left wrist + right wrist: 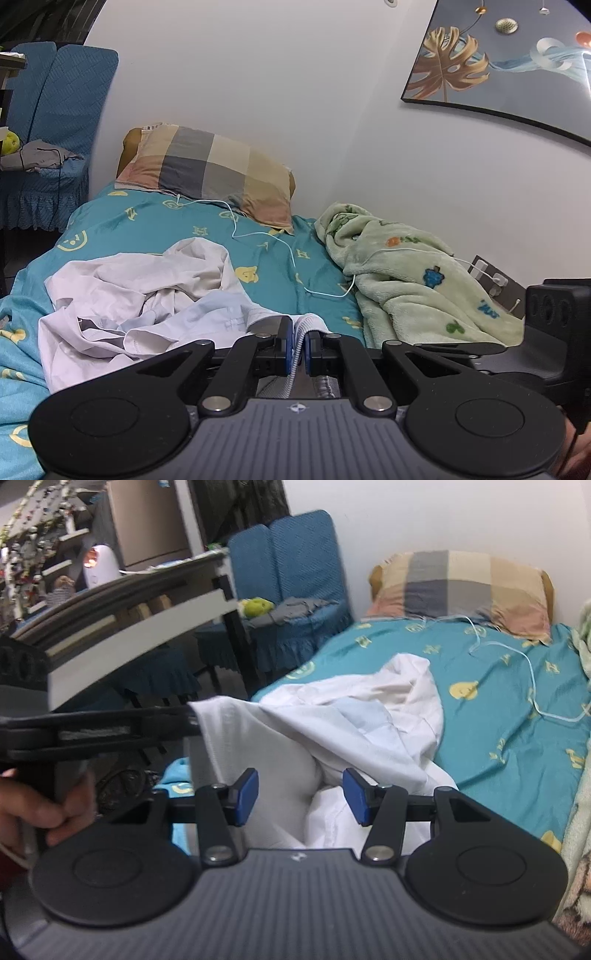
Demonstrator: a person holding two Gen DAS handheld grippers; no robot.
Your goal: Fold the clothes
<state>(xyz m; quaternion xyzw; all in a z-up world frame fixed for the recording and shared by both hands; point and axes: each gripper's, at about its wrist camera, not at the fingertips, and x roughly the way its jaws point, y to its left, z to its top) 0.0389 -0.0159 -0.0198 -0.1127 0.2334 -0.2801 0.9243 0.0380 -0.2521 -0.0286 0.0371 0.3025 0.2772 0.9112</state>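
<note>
left gripper [300, 345] pinching white garment [147, 295] (ribbed edge), right gripper [300, 797] agape

Soft, even indoor light fills both views, cool in tone, with only faint shadows in the folds on the bed [155, 221]. Glare streaks the framed picture [585, 70] at the left wrist view's top right. The right wrist view is motion-blurred, worst at its left side. Fisheye bending curves straight lines near the edges.

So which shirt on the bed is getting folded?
Find the teal bedspread with yellow patterns. In front of the checked pillow lies a crumpled white shirt. Unlike the fuzzy green blanket beside it, it is plain and thin, pinched by the left gripper.
</note>
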